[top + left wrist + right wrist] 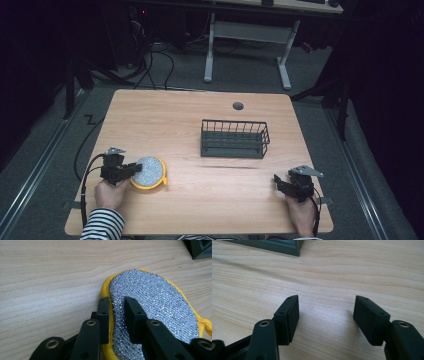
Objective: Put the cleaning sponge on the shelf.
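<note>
High view: left gripper [131, 171] sat at the table's [200, 200] 8 o'clock, jaws pinched on the near edge of the scouring pad [149, 173]; right gripper [278, 181] rested at 4 o'clock, wire basket [234, 139] near centre. Left gripper view: jaws clamped the pad's silver mesh, yellow rim squeezed between. Right gripper view: jaws spread wide, holding nothing, bare wood between, basket corner at 11 o'clock.

Pale wood-grain worktop [200, 200], a round grey grommet [238, 106] near its far edge; a dark wire basket [235, 138] sits right of centre; a round scourer [148, 173], silver mesh on yellow, lies near the front left corner, well apart from the basket.
</note>
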`<move>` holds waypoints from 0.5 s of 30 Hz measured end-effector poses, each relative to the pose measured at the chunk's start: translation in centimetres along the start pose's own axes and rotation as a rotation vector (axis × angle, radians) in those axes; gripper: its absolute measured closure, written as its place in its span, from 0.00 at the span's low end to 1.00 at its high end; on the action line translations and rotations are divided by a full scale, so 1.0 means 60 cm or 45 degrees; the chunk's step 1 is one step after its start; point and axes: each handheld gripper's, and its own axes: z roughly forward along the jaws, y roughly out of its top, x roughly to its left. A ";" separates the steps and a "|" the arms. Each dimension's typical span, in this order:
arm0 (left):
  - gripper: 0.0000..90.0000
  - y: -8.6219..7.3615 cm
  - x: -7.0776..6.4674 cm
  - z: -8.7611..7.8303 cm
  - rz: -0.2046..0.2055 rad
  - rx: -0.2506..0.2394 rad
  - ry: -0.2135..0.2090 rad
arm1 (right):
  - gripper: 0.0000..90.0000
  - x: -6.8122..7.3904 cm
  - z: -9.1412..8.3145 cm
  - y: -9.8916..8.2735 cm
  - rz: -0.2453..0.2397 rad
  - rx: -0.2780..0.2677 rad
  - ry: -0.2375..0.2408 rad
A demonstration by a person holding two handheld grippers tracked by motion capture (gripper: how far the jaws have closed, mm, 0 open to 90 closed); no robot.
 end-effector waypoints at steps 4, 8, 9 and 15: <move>0.88 0.002 -0.004 -0.002 0.031 0.005 -0.008 | 0.42 0.000 0.000 0.000 0.000 0.000 0.001; 0.88 0.004 -0.008 -0.002 0.040 0.002 -0.022 | 0.42 0.000 0.000 0.000 0.000 0.000 0.001; 0.88 0.005 -0.008 -0.003 0.041 -0.001 -0.027 | 0.42 0.000 0.000 0.000 0.000 0.000 0.001; 0.89 0.007 -0.010 -0.009 0.023 -0.036 -0.067 | 0.42 0.000 0.000 0.000 0.001 0.001 0.002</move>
